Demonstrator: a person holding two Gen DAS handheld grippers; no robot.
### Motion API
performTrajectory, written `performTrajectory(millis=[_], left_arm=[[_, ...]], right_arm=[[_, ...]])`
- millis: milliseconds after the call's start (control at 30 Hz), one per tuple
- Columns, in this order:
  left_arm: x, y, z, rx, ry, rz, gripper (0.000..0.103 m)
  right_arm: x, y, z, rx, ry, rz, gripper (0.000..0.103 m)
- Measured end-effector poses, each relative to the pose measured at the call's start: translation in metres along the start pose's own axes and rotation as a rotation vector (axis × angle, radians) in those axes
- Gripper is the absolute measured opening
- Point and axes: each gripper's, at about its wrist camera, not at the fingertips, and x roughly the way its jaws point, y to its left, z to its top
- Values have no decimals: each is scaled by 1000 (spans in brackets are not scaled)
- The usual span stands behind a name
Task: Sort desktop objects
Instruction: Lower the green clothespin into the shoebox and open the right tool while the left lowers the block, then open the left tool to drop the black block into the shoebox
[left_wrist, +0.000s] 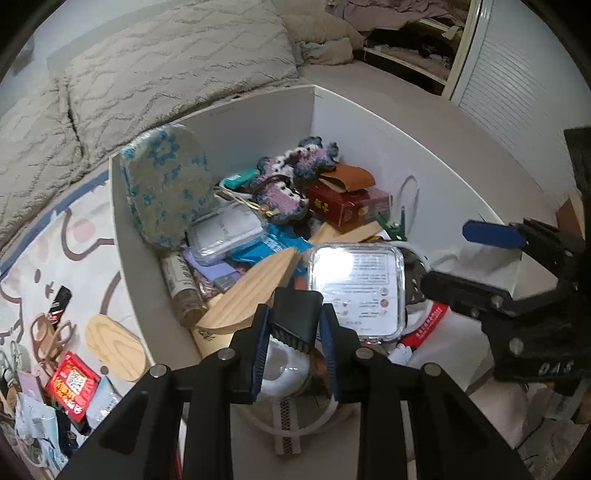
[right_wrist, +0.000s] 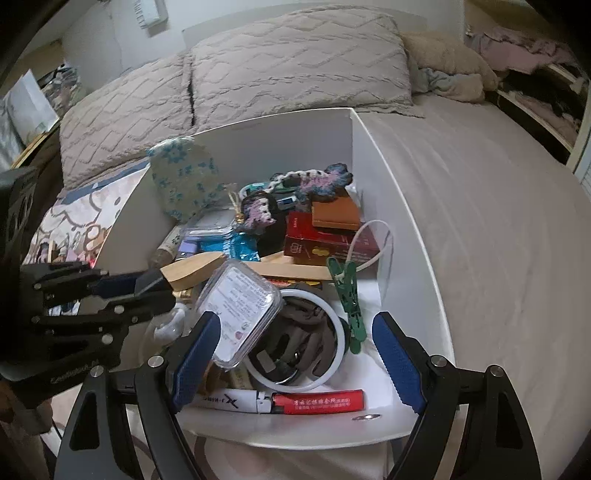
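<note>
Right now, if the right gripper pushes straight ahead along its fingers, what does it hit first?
Probably the white ring with the dark strap bundle inside it, lying in the white box between the open right gripper fingers. Depth is unclear.

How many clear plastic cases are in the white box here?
2. One labelled case leans on the pile near the front of the white box; a second case lies farther back, beside the floral pouch. More may be buried in the clutter.
</note>
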Motion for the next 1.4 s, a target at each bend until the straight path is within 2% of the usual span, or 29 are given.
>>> performTrajectory(millis=[33,100,533,1100,1167,1233,1400], left_arm=[[-2,1,0,-6,-6,3,51],[-8,3,-1,-20,-25,4,72],[-43,7,-12,-46,-77,-1,72],[-87,23,-46,-76,-156,16,72],[-92,24,-50,-71,-173,29,76],[-97,25,-54,-74,-200,43,93],[-105,23,-62,-48,-228,74,102]], right_arm=[[-1,2,-1,-8,1,-4,84],[-4,6,-2,-25,3,-12,84],[-30,29,-7,-64,-22,-33,84],[-63,44,-35,-19,-126,-36,84],[-69,46,-40,-14,-151,-46,84],[-75,47,-43,-7,-178,-51,84],[-85,50,-53,16,-223,-66,85]])
